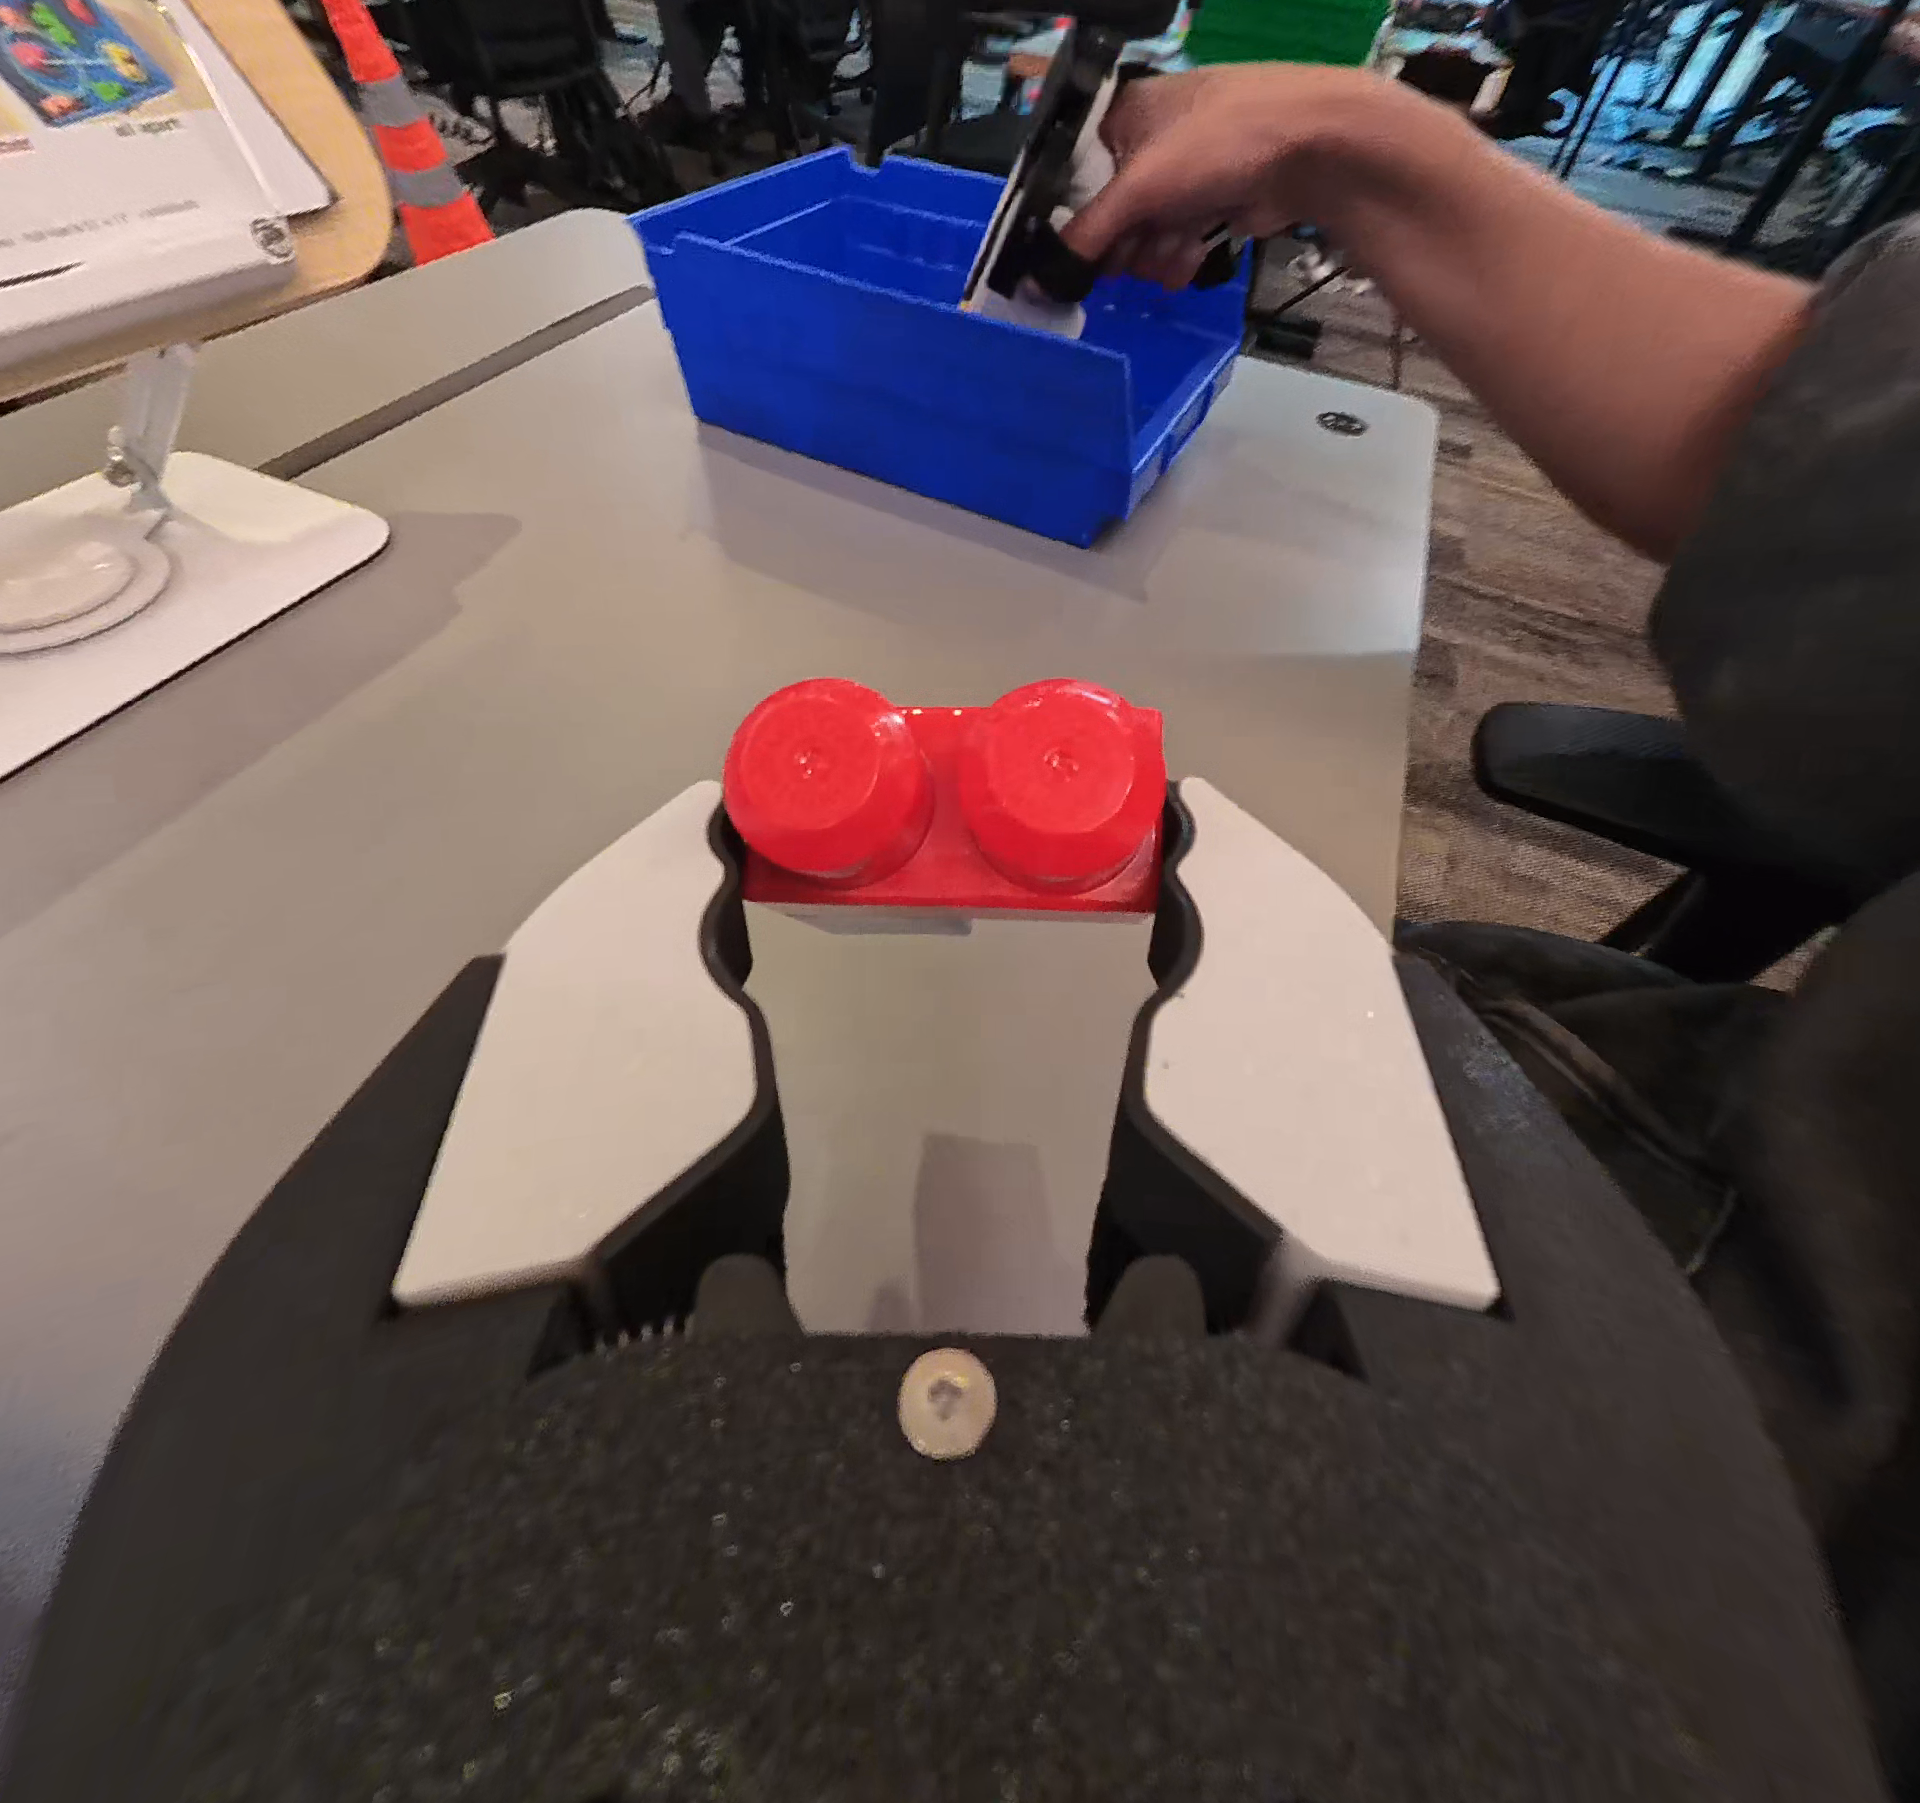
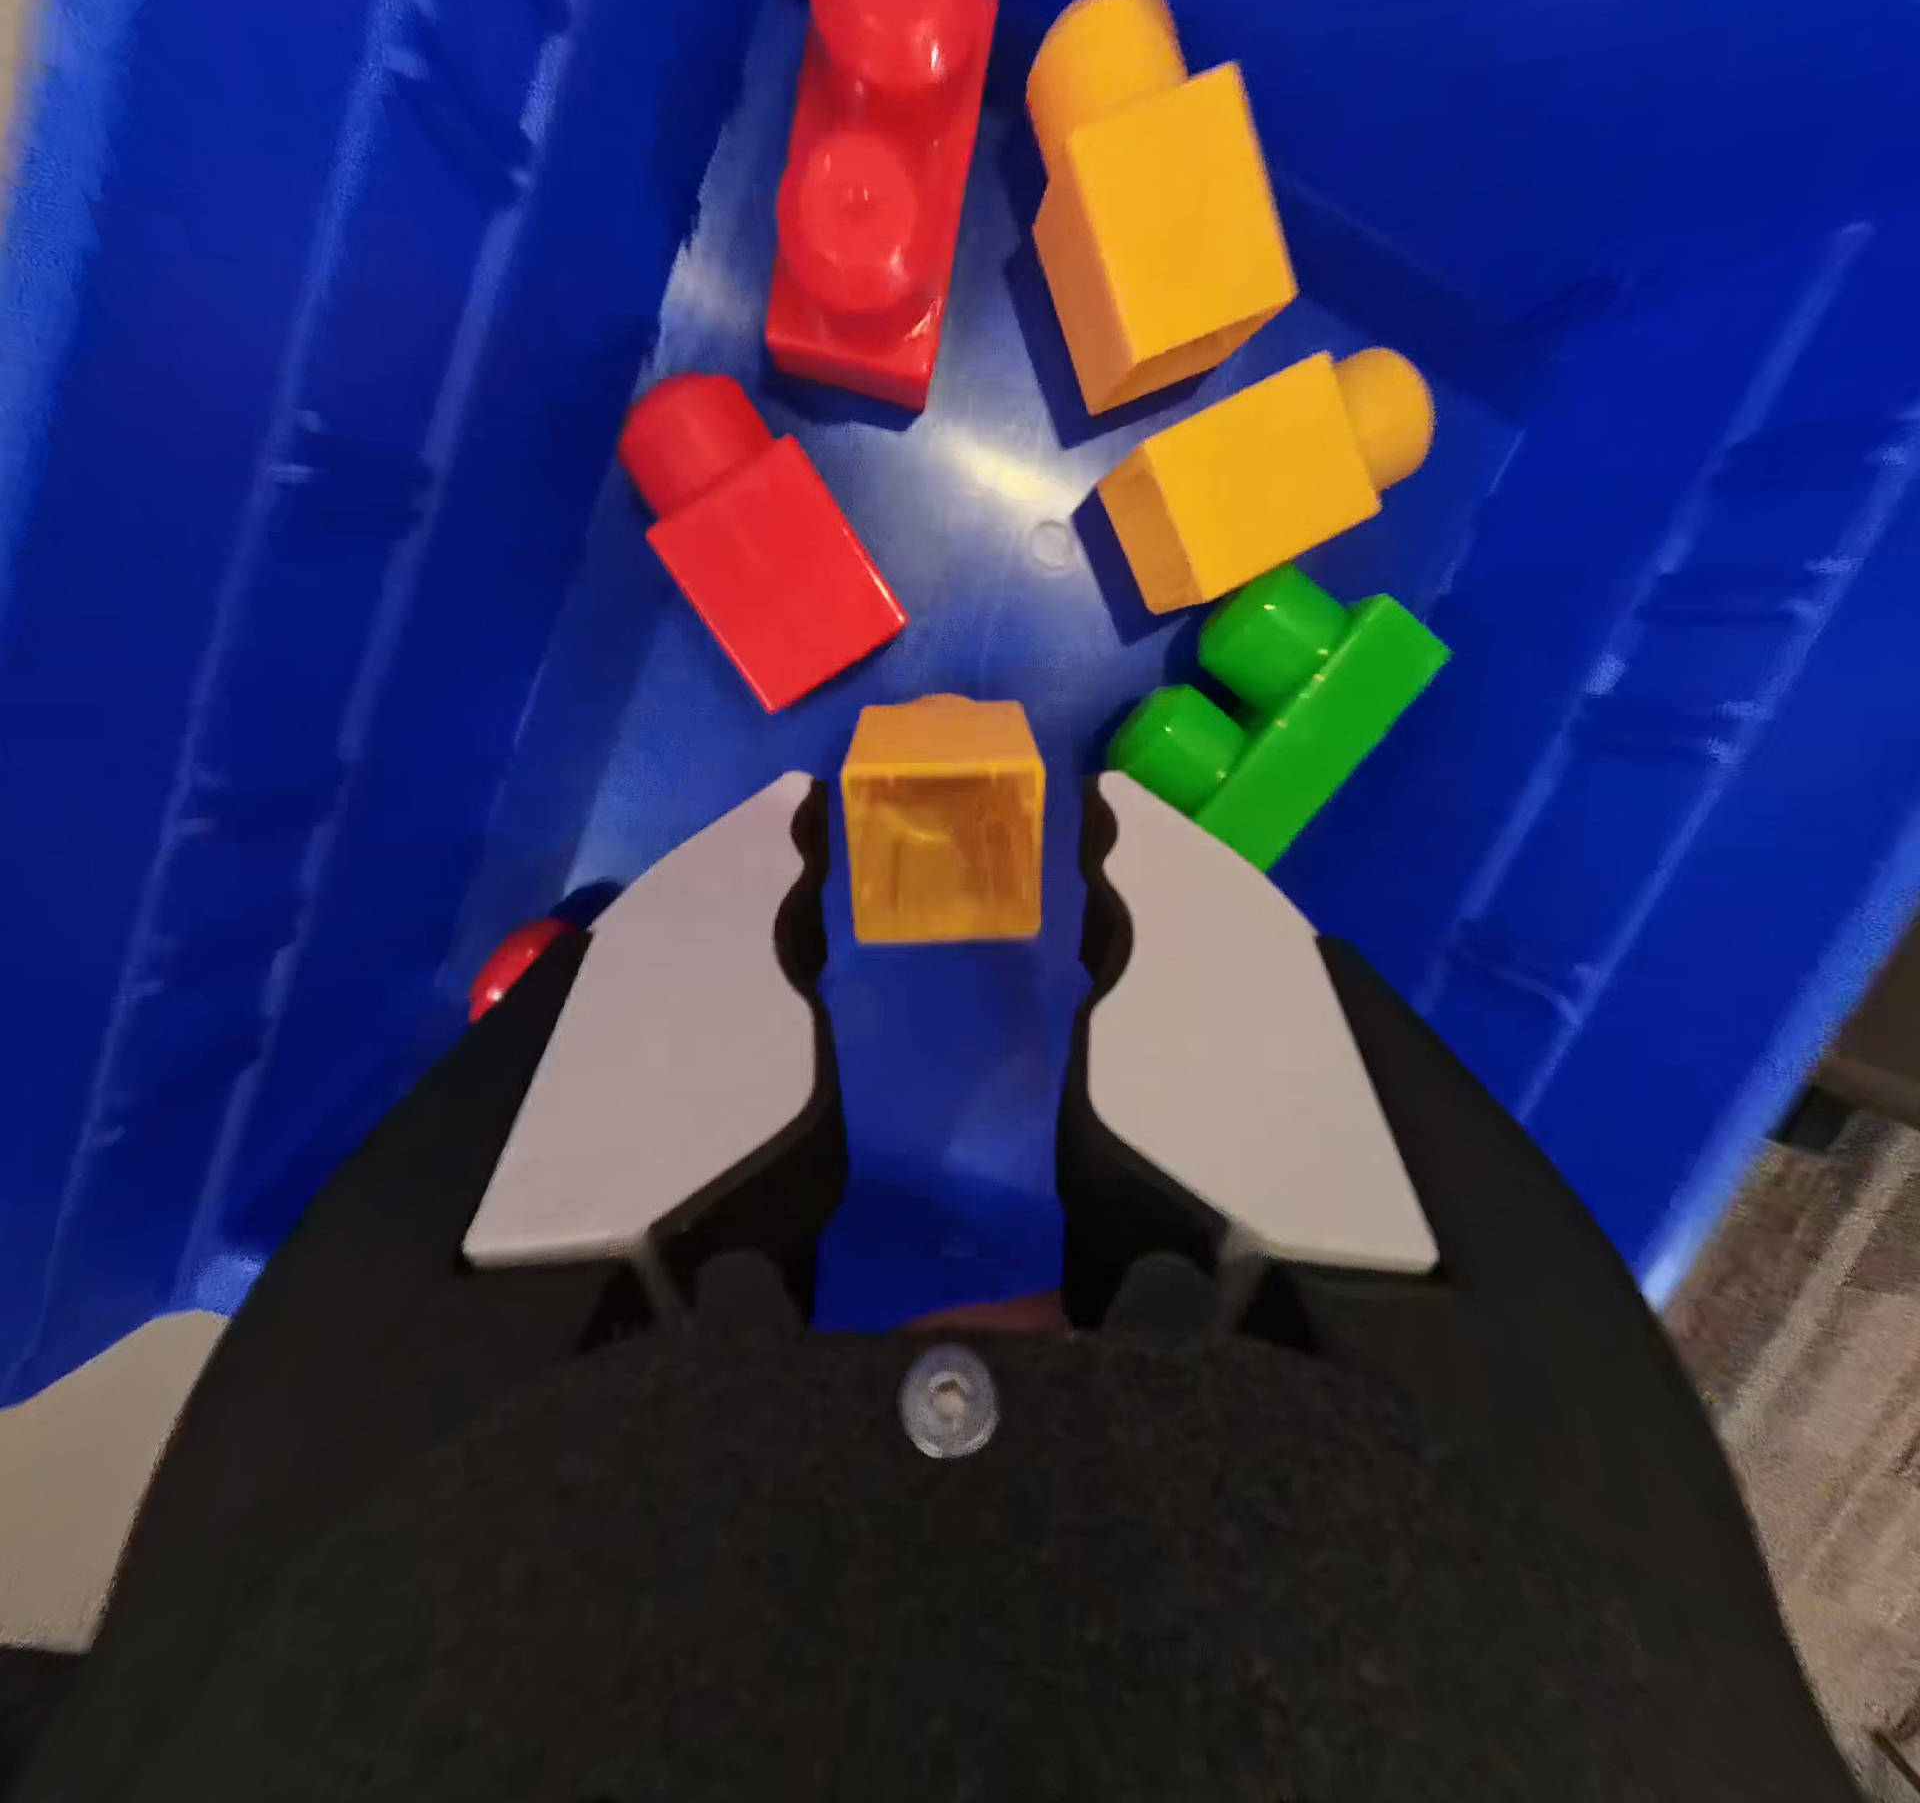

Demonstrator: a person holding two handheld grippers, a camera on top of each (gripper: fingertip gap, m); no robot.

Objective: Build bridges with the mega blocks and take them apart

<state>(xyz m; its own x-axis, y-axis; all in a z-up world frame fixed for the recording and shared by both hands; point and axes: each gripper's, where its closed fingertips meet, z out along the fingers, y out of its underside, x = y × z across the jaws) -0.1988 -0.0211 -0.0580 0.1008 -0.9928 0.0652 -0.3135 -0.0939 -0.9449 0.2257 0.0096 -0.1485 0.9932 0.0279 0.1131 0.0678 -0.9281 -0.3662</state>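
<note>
over the near middle of the desk (image 1: 582, 673), the left gripper (image 1: 948, 839) is clenched on a red two-stud block (image 1: 940, 797), while the far-right corner carries the blue bin (image 1: 894, 371) with the right gripper (image 1: 1023, 293) dipped inside. only the right wrist view shows its contents: right gripper (image 2: 948, 849) released, fingers straddling an orange block (image 2: 940, 823) without touching, among red, orange and green blocks. printed sheets (image 1: 114, 122) on a stand at the left edge are too blurred to read.

- The left wrist view looks forward and slightly down across the grey table (image 1: 520, 714), with the blue bin (image 1: 935, 382) far off in the upper centre.
- The right wrist view looks steeply down into that same blue bin (image 2: 260, 506), close to its floor.
- Both views share the bin; the left one also shows the right gripper (image 1: 1023, 299) dipping into it.
</note>
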